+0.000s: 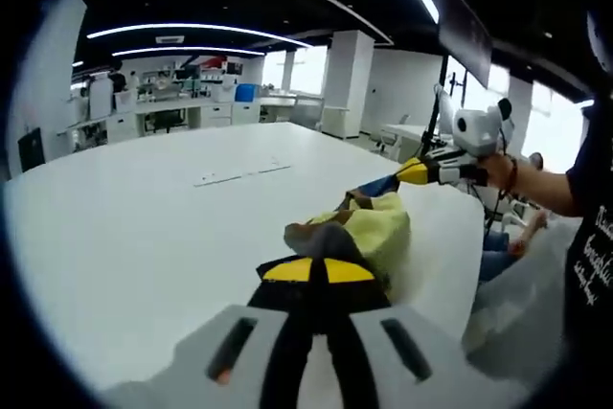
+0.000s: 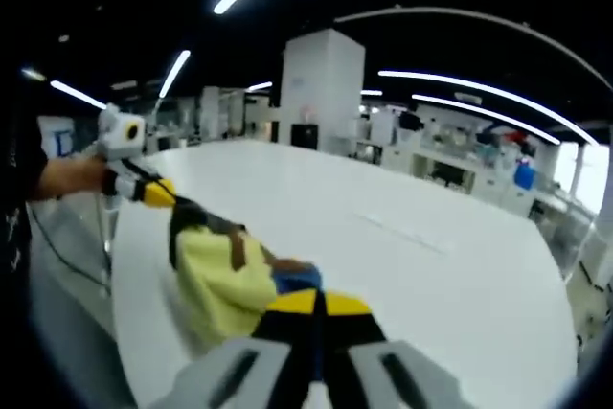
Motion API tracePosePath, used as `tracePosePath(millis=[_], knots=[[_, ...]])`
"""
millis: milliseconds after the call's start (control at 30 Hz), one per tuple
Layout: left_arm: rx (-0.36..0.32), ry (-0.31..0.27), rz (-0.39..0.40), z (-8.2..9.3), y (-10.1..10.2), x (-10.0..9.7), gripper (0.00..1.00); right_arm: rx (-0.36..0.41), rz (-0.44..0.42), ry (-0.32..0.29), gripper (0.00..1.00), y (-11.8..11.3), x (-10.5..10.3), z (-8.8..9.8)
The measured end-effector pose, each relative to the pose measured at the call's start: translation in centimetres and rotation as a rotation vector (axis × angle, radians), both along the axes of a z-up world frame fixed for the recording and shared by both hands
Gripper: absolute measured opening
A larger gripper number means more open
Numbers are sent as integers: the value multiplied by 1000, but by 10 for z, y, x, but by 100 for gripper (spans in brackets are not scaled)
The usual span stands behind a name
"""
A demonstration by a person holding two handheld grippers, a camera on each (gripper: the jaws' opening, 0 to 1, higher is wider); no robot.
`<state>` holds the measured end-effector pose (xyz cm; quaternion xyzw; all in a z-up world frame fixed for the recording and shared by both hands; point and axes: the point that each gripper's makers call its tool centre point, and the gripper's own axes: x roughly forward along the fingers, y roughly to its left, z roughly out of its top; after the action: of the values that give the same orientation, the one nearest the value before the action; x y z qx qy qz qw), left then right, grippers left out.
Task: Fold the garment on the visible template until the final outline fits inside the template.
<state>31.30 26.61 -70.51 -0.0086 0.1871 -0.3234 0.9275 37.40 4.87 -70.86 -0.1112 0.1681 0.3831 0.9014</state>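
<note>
A yellow garment (image 1: 381, 227) with brown and blue patches hangs bunched between my two grippers, just over the white table (image 1: 134, 227) near its edge. In the left gripper view my left gripper (image 1: 319, 261) is shut on one end of it. The right gripper (image 1: 414, 172) comes in from the right, shut on the other end. Seen from the right gripper view, my right gripper (image 2: 316, 296) pinches the garment (image 2: 220, 270) and the left gripper (image 2: 163, 194) holds its far end. Faint template marks (image 1: 241, 175) lie farther out on the table (image 2: 441, 284), apart from the garment.
The table's edge (image 1: 471, 265) runs close beside the garment. A person's hand (image 1: 500, 170) and dark sleeve are on that side. White pillars (image 2: 321, 93) and work benches (image 1: 192, 107) stand beyond the table.
</note>
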Motion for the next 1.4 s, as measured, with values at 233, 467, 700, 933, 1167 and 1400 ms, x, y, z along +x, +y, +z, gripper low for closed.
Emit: tracePosePath(millis=[233,467,700,933,1167,1400], knots=[[48,-69,33,25,14,25,0,-9,-31,-25,0,-4,19,16],[73,-97,56,41,16,49,0,29,-71,-34,0,-7,39,32],[36,-73,170,41,32,86,0,59,-148,-6,0,-12,60,34],[112,-99,256,26,44,124,0,43,-264,7,0,-15,91,25],[125,-54,300,1,47,158,0,65,-340,58,0,-16,122,7],[108,-13,337,-25,53,188,0,63,-366,103,0,-8,152,-10]])
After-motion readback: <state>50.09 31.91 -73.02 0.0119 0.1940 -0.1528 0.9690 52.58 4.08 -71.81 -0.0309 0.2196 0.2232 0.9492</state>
